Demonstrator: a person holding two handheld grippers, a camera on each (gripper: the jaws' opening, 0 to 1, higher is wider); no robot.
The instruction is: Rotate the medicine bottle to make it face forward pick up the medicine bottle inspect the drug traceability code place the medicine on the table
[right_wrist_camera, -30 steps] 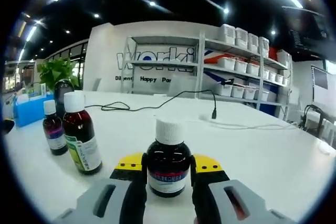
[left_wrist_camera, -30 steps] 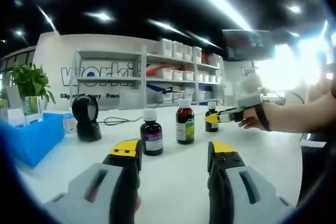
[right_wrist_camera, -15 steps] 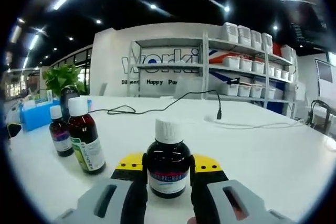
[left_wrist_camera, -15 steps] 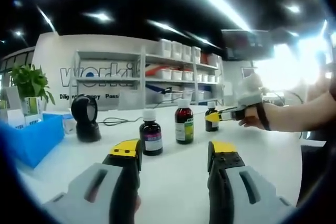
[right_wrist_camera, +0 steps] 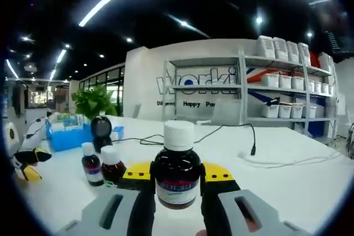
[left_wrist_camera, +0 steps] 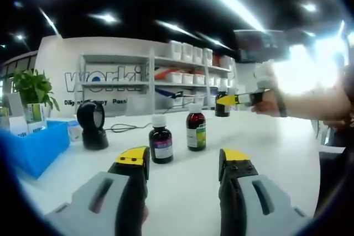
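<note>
My right gripper (right_wrist_camera: 177, 176) is shut on a dark brown medicine bottle (right_wrist_camera: 177, 174) with a white cap and a white label, held upright above the white table (right_wrist_camera: 287, 192). From the left gripper view the same bottle (left_wrist_camera: 222, 105) hangs in the air at the right, in the right gripper (left_wrist_camera: 237, 100) held by a person's hand. My left gripper (left_wrist_camera: 182, 161) stands open low over the table with nothing between its jaws. Ahead of it stand two more brown bottles, a small one (left_wrist_camera: 161, 144) and a taller one with a green label (left_wrist_camera: 196, 131).
A black barcode scanner (left_wrist_camera: 90, 125) stands at the left beside a blue bin (left_wrist_camera: 34, 146) and a potted plant (left_wrist_camera: 33, 89). A black cable (right_wrist_camera: 243, 139) runs across the table. Shelves with white boxes (left_wrist_camera: 182, 75) line the back wall.
My right gripper has lifted its bottle off the table and turned left; the two standing bottles now sit lower in its view. The left gripper has stayed in place.
</note>
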